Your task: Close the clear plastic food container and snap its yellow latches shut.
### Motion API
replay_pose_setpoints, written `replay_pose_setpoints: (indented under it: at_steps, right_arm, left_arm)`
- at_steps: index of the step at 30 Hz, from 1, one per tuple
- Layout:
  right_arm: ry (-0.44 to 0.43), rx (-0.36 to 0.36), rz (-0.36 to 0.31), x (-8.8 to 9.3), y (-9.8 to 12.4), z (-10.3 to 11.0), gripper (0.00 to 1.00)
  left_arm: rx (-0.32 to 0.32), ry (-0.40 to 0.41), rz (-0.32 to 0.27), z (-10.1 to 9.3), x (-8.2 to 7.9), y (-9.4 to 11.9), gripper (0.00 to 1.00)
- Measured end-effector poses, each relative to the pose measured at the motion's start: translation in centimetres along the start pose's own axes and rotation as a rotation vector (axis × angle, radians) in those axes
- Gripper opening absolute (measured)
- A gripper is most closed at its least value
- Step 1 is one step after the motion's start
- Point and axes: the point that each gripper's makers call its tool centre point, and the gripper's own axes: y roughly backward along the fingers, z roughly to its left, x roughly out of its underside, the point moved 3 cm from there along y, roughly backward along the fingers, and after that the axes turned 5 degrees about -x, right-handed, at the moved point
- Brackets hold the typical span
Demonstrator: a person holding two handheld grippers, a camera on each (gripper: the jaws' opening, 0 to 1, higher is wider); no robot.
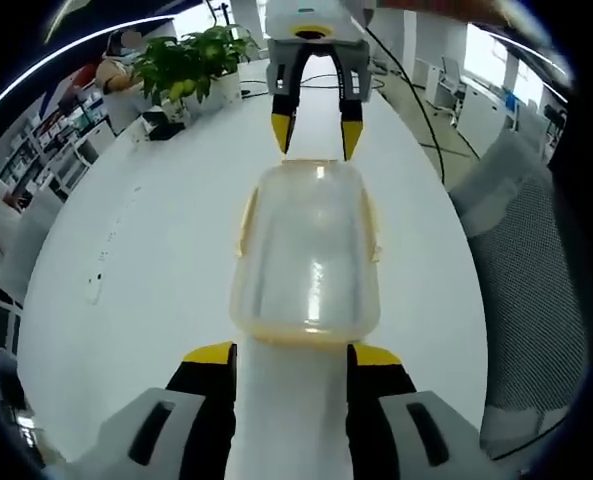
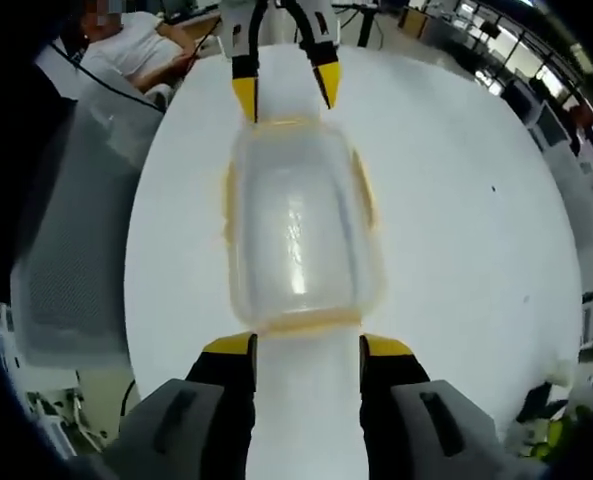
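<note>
The clear plastic food container [image 1: 311, 250] lies on the white table [image 1: 126, 260], its lid resting on it. Yellow latches [image 1: 246, 215] run along its long sides, and I cannot tell whether they are snapped down. My left gripper [image 1: 294, 355] stands open at the container's near end, one jaw to each side of it, not touching. Opposite, my right gripper [image 1: 316, 140] is open at the far end. In the right gripper view the same container [image 2: 298, 225] with its side latches [image 2: 364, 190] sits between the open right gripper [image 2: 308, 347] and the open left gripper [image 2: 286, 95].
A potted plant [image 1: 191, 65] stands at the table's far left, with cables beyond it. A grey mesh chair [image 1: 536, 270] is beside the table's right edge, seen again as the chair [image 2: 76, 230]. A seated person [image 2: 126, 50] is behind it.
</note>
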Motion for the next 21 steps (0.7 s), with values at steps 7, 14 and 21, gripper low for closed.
replay_pose_setpoints:
  at_steps: [7,14,21]
  right_arm:
    - [-0.155,0.044,-0.079,-0.1,1.0,-0.4,0.33]
    - [-0.280,0.091,-0.157,-0.5,1.1,-0.6,0.33]
    - [-0.463,0.114,-0.233,-0.2,0.4,-0.1,0.32]
  left_arm:
    - [-0.053,0.146,-0.025,0.3,-0.2,0.7,0.37]
    - [-0.106,0.264,-0.042,0.5,-0.1,0.8,0.37]
    - [-0.128,0.425,-0.061,-0.1,0.0,0.5,0.36]
